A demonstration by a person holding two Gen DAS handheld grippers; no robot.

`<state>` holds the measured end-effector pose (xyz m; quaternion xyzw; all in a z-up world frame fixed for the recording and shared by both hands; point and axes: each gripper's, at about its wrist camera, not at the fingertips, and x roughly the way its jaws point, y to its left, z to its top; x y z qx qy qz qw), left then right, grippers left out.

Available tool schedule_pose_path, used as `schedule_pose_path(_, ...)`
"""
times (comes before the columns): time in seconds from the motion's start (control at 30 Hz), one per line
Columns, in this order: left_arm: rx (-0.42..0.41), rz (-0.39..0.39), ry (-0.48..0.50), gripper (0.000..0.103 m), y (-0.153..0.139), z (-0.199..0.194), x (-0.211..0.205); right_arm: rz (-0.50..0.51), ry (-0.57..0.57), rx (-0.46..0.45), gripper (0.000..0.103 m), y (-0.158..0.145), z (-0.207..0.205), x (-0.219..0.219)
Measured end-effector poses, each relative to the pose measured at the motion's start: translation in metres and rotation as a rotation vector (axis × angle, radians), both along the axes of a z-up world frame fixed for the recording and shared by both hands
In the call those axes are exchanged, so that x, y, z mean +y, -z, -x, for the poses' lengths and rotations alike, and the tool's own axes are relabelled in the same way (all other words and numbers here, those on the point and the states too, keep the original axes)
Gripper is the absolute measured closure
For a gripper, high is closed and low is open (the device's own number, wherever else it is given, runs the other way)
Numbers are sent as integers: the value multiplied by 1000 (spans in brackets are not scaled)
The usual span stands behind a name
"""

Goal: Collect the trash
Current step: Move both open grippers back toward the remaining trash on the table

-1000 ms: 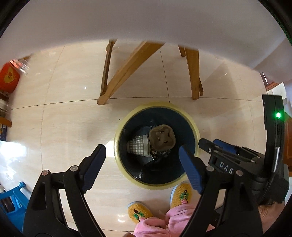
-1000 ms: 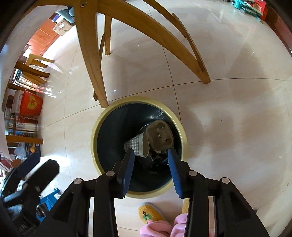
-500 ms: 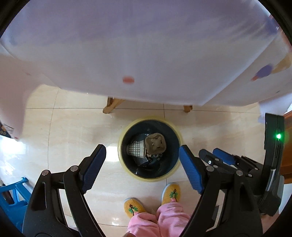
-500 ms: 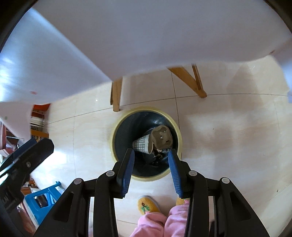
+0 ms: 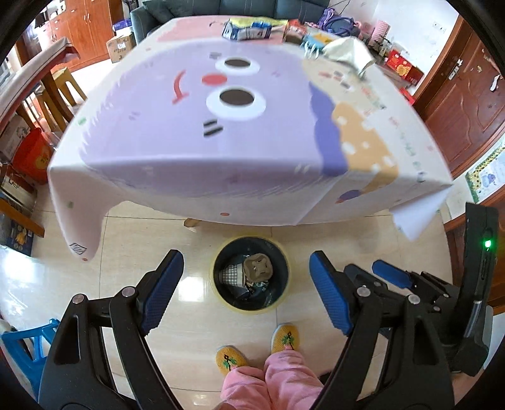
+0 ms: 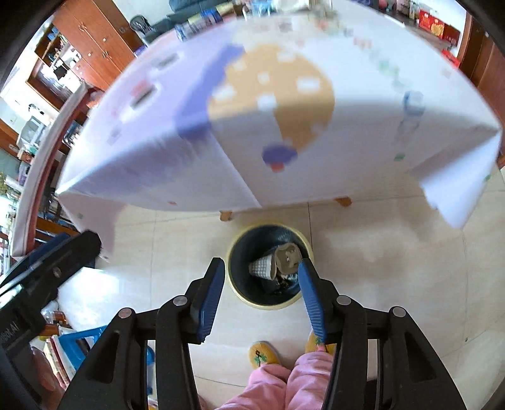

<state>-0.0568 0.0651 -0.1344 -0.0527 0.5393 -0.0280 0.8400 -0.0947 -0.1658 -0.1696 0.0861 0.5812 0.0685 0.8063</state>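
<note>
A round dark bin (image 5: 251, 310) with a yellow rim stands on the tiled floor (image 5: 363, 239) in front of the table. It holds a brown moulded cardboard piece (image 5: 257, 267), a checked paper cup (image 5: 232, 275) and darker scraps. My left gripper (image 5: 246, 277) hangs high above the bin, open and empty. My right gripper (image 6: 260, 280) is also open and empty, with the bin (image 6: 268, 304) seen between its fingers. On the far end of the table lie a blue-and-yellow packet (image 5: 249, 30) and crumpled paper (image 5: 347, 52).
A table with a purple cartoon cloth (image 5: 221, 126) fills the upper view, its edge just beyond the bin. A person's pink trousers (image 5: 268, 378) and yellow slippers (image 5: 228, 358) stand right behind the bin. A blue stool (image 5: 22, 343) sits at lower left. Wooden cabinets (image 5: 467, 94) line the right.
Both grippers have risen well above the bin, from under the table edge to above the tabletop. The right gripper's fingers have opened wider. The bin looks smaller and farther.
</note>
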Motion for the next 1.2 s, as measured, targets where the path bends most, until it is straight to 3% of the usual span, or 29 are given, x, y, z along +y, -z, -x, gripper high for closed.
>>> schedule_pose_path(0.37, -74, 26, 4, 23, -109, 25, 9, 2, 2, -150, 51, -120, 19, 0)
schedule_pose_path(0.77, -246, 31, 95, 23, -210, 40, 9, 43, 27, -349, 51, -228, 36, 7)
schedule_pose_path(1.07, -326, 51, 103, 23, -250, 28, 19, 72, 49, -440, 50, -276, 22, 5)
schedule_pose_path(1.2, -334, 58, 85, 23, -251, 7, 17, 75, 34, -470, 43, -287, 3, -1)
